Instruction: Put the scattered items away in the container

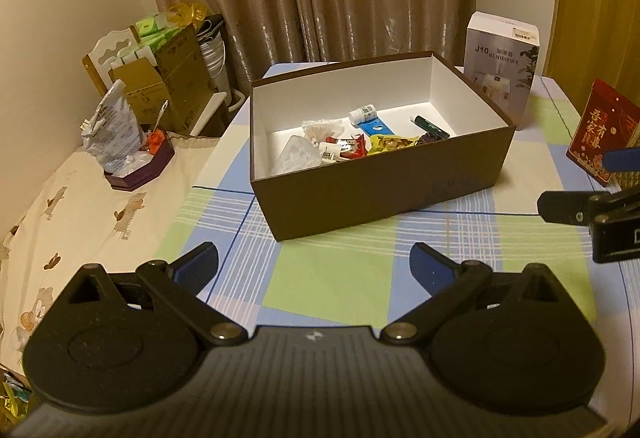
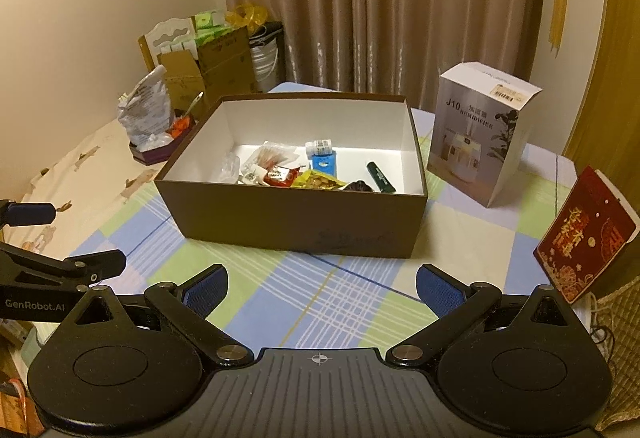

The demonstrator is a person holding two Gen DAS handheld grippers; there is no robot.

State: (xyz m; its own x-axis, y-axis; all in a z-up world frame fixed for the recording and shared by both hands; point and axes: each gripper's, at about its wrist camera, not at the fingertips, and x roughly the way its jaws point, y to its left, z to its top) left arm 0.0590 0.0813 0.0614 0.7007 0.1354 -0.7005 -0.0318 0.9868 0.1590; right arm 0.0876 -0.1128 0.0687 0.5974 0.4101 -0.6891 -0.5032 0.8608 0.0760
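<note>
A brown cardboard box (image 1: 384, 190) with a white inside stands on the checked tablecloth; it also shows in the right wrist view (image 2: 296, 222). Inside lie several small items: a white bottle (image 1: 363, 113), a blue packet (image 2: 323, 163), a yellow snack bag (image 2: 320, 181), a dark green tube (image 2: 381, 177), a red wrapper (image 1: 352, 146) and clear plastic bags (image 1: 298, 156). My left gripper (image 1: 314, 266) is open and empty, in front of the box. My right gripper (image 2: 322, 288) is open and empty, also in front of the box.
A white humidifier carton (image 2: 484, 142) stands right of the box. A red booklet (image 2: 584, 234) leans at the right table edge. A purple tray with a crumpled bag (image 1: 120, 142) sits on the bed to the left, with cardboard boxes (image 1: 176, 78) behind.
</note>
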